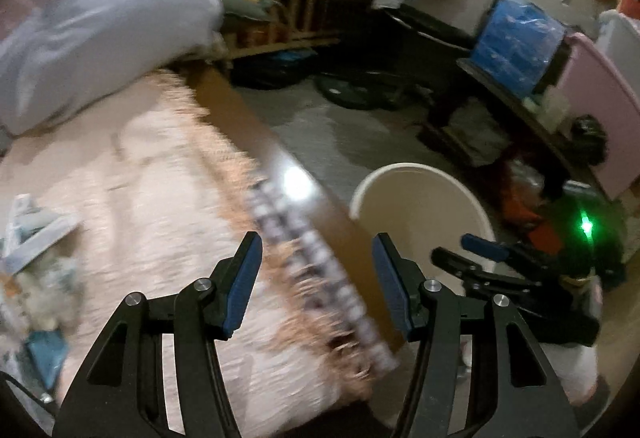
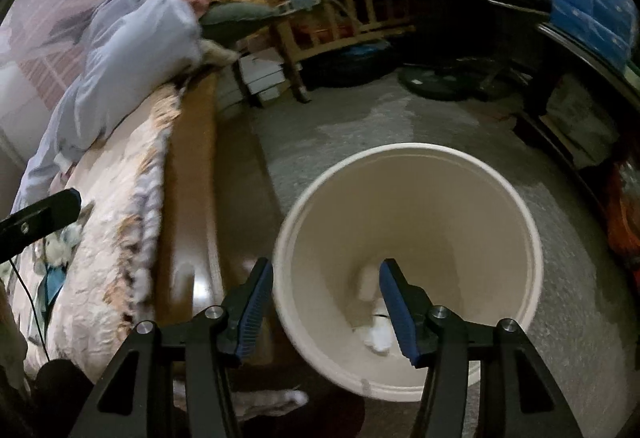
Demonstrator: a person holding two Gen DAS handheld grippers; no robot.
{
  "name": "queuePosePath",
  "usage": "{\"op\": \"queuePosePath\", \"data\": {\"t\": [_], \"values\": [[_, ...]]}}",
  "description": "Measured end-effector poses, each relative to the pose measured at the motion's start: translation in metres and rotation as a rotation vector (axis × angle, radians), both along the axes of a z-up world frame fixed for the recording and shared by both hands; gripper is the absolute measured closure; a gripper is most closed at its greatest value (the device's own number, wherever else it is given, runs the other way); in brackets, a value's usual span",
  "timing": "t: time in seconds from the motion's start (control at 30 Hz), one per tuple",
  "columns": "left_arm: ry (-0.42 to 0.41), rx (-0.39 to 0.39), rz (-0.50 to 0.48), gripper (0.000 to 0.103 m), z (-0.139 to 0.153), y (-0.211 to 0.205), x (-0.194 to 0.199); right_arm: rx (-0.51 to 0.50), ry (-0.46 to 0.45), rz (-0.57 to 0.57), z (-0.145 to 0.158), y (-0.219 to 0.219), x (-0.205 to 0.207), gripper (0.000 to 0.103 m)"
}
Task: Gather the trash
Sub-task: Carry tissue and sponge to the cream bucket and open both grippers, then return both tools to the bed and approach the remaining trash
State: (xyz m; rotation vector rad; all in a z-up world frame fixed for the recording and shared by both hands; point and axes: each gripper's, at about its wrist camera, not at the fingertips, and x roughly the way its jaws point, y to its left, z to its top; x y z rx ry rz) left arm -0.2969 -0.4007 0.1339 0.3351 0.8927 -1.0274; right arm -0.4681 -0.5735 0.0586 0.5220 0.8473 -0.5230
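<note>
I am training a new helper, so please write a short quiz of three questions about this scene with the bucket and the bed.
1. True or false: the white bucket is empty.
2. Where does the bucket stand? A) on the bed B) on the floor beside the bed C) on a shelf
3. What does the right gripper hold?

Key: 1. False, white crumpled trash lies at its bottom. 2. B. 3. Nothing; it is open above the bucket.

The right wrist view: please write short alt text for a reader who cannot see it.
The open, empty right gripper hangs above a cream bucket on a grey floor, with white crumpled trash at the bucket's bottom. To the left runs a bed's wooden edge with a patterned blanket.
</note>
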Motion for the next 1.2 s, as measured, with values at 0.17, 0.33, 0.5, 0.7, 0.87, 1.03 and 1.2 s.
{"op": "queuePosePath", "data": {"t": [0.17, 0.33, 0.5, 0.7, 0.87, 1.03, 1.2], "values": [[-0.078, 0.045, 0.071, 0.047, -0.003, 0.038, 0.008, -0.016, 0.002, 0.07, 0.008, 0.033, 0.022, 0.048], [-0.113, 0.041, 0.121, 0.047, -0.001, 0.069, 0.015, -0.011, -0.015, 0.137, 0.017, 0.064, 0.048, 0.039], [-0.118, 0.038, 0.179, 0.047, 0.002, 0.103, 0.03, -0.038, -0.016, 0.196, 0.026, 0.091, 0.074, 0.039], [-0.119, 0.033, 0.264, 0.047, 0.005, 0.15, 0.05, -0.019, -0.033, 0.272, 0.032, 0.121, 0.104, 0.038], [-0.107, 0.057, 0.349, 0.047, -0.001, 0.197, 0.072, -0.016, -0.025, 0.357, 0.032, 0.151, 0.129, 0.038], [-0.102, 0.08, 0.456, 0.047, -0.007, 0.246, 0.101, -0.022, -0.012, 0.436, 0.031, 0.179, 0.153, 0.035], [-0.088, 0.101, 0.564, 0.047, -0.016, 0.288, 0.132, -0.048, 0.007, 0.525, 0.031, 0.209, 0.178, 0.035]]}}
